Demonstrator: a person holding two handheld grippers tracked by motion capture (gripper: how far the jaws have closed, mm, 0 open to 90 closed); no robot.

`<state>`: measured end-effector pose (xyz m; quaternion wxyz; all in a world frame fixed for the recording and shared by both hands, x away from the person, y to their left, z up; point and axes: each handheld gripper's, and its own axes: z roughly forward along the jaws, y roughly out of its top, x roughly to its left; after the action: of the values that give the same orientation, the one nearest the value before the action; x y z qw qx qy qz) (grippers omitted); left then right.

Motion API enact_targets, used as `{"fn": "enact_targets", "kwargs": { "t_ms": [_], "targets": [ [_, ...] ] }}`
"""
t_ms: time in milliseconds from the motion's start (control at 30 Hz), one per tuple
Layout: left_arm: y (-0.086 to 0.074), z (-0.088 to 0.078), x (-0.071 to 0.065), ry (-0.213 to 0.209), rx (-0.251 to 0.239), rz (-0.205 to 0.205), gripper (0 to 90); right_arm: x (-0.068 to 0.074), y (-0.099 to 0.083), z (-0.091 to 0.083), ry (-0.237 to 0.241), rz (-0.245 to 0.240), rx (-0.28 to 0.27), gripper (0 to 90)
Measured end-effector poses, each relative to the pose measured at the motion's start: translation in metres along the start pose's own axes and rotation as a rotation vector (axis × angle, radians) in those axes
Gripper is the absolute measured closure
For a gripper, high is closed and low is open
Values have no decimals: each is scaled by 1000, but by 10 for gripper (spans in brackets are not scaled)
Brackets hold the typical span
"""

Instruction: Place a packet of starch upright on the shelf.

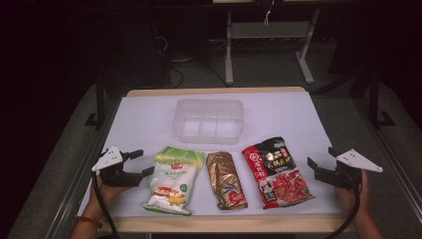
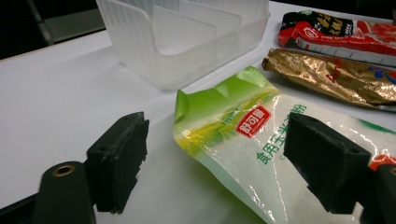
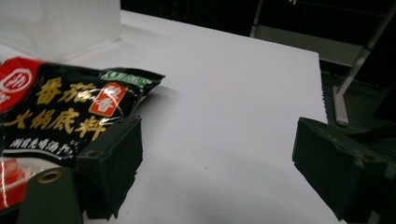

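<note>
Both grippers gape wide, holding nothing: left gripper (image 2: pixel 215 163) straddles the green bag (image 2: pixel 243 140); high view adds the bin (image 1: pixel 209 119).

Between the wide-spread fingers (image 2: pixel 116 161) of the left gripper (image 1: pixel 135 163) lies the top corner of a green-and-white snack bag (image 2: pixel 243 140). Past those fingertips a clear plastic container (image 2: pixel 187 42) blocks the way. Bare white table (image 3: pixel 224 116) lies open between the right gripper's (image 1: pixel 321 163) fingers (image 3: pixel 109 161); a red-and-black soup-base packet (image 3: pixel 60 112) crowds one finger.

Dim room, grey floor (image 1: pixel 259 74), white desk frame (image 1: pixel 268 30).
</note>
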<state>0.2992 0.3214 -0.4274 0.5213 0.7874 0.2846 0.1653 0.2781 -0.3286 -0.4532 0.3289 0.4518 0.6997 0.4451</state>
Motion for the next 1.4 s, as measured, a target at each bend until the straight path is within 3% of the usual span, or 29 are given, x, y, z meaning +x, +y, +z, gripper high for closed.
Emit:
{"fn": "enact_targets", "kwargs": {
  "t_ms": [67,133,167,200,233,267,300,333,400,500,567,700,867,933,967,1067,1133,1167,1200,1233,1267,1400],
  "targets": [
    [0,0,1,-54,8,-54,204,1,0,1,9,-19,7,155],
    [0,1,1,-75,24,-72,206,1,1,2,11,-14,17,155],
    [-1,5,-1,-151,95,-100,207,0,1,2,13,-8,23,155],
    [-1,5,-1,-151,95,-100,219,0,1,2,13,-8,23,155],
    [-3,9,-4,-142,150,-91,228,0,1,3,13,-4,30,155],
    [-4,12,-4,-172,163,-110,223,0,1,4,14,-6,31,155],
    [-4,12,-4,-172,163,-110,222,0,1,4,15,-7,34,155],
    [-6,17,-4,-183,209,-134,212,0,2,4,16,-9,37,155],
    [-7,20,-4,-195,231,-143,166,0,2,4,17,-13,37,155],
    [-8,26,-3,-186,257,-176,157,0,1,3,18,-12,28,155],
    [-6,31,-1,-145,284,-184,154,0,1,4,18,-10,32,155],
    [-5,42,4,-146,320,-199,154,0,1,4,23,-16,39,155],
    [5,65,8,-214,353,-201,151,-1,2,5,35,-9,40,156],
    [7,71,7,-265,354,-221,131,-1,2,5,37,-10,43,156],
    [7,71,7,-265,354,-221,116,-1,2,5,37,-10,43,156],
    [12,80,0,-321,384,-222,117,-1,2,5,45,-15,47,156],
    [14,84,-5,-339,390,-211,195,0,2,5,51,-17,52,156],
    [14,86,-6,-368,391,-212,320,0,2,6,52,-21,55,156],
    [13,87,-7,-406,388,-229,320,0,2,6,52,-21,55,156],
    [10,88,-7,-419,371,-245,444,0,2,7,61,-31,60,156],
    [7,88,-6,-423,355,-277,503,1,2,7,62,-33,63,156],
    [8,86,-3,-427,354,-277,739,1,3,8,69,-41,77,156]
  ]
}}
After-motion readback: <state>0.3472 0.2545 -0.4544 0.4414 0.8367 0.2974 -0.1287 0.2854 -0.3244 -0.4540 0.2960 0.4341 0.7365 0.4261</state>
